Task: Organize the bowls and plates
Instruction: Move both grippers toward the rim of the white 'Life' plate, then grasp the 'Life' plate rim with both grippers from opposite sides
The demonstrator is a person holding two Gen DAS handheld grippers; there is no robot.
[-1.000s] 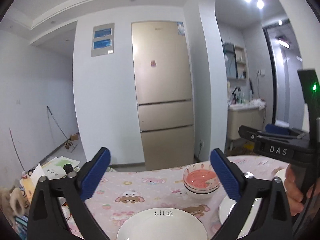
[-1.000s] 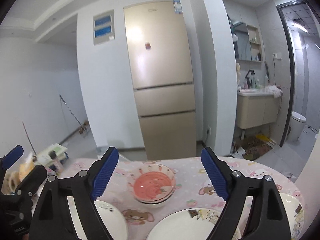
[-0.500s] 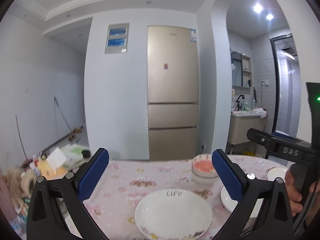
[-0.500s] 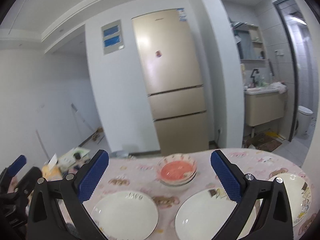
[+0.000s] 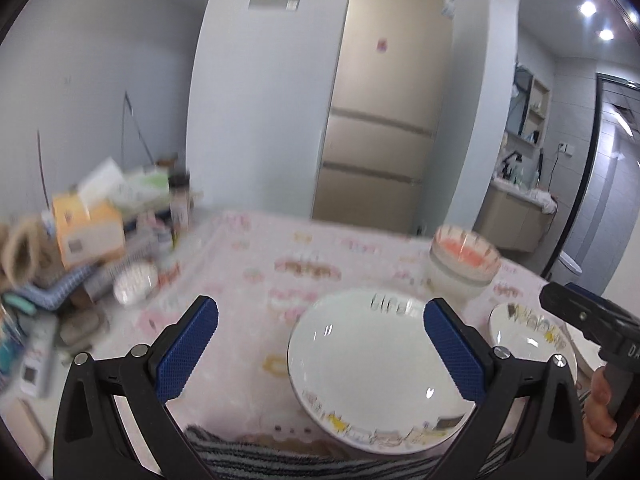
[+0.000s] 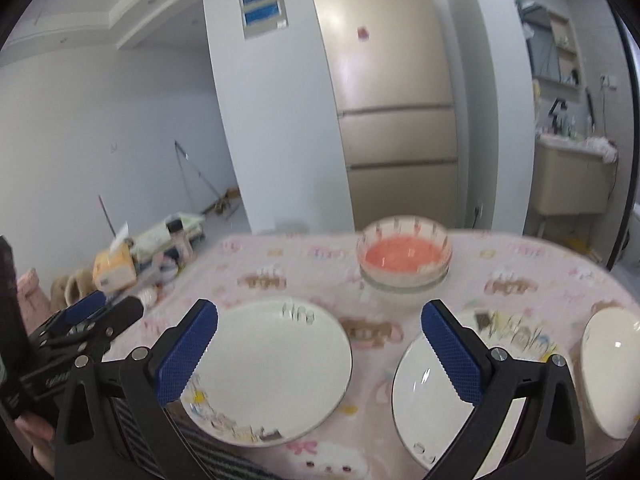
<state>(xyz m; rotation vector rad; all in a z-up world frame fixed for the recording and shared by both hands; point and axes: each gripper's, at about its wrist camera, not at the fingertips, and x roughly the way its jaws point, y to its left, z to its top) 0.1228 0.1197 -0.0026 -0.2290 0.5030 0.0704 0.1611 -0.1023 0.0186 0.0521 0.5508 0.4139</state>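
- Presently, nothing is being held: the left gripper (image 5: 320, 346) and the right gripper (image 6: 319, 350) are both being carried above the near edge of the surface (image 6: 520, 276), fingers spread wide apart and empty.
- Three plates are lying separately: the "life" plate (image 6: 272, 364) at near left, overhanging the near edge; the middle plate (image 6: 436, 384); the right plate (image 6: 612, 364) at the right margin.
- The stacked bowls (image 6: 404, 258) are sitting farther back, centre.
- Risk, as judged: the overhanging plate is likely being left prone to tipping off if its near rim is pressed down.
- Glazed rims could be slipping between the fingers if pinched shallowly.
- The cluttered pile (image 5: 92, 236) at far left could be getting knocked by a wide swing.
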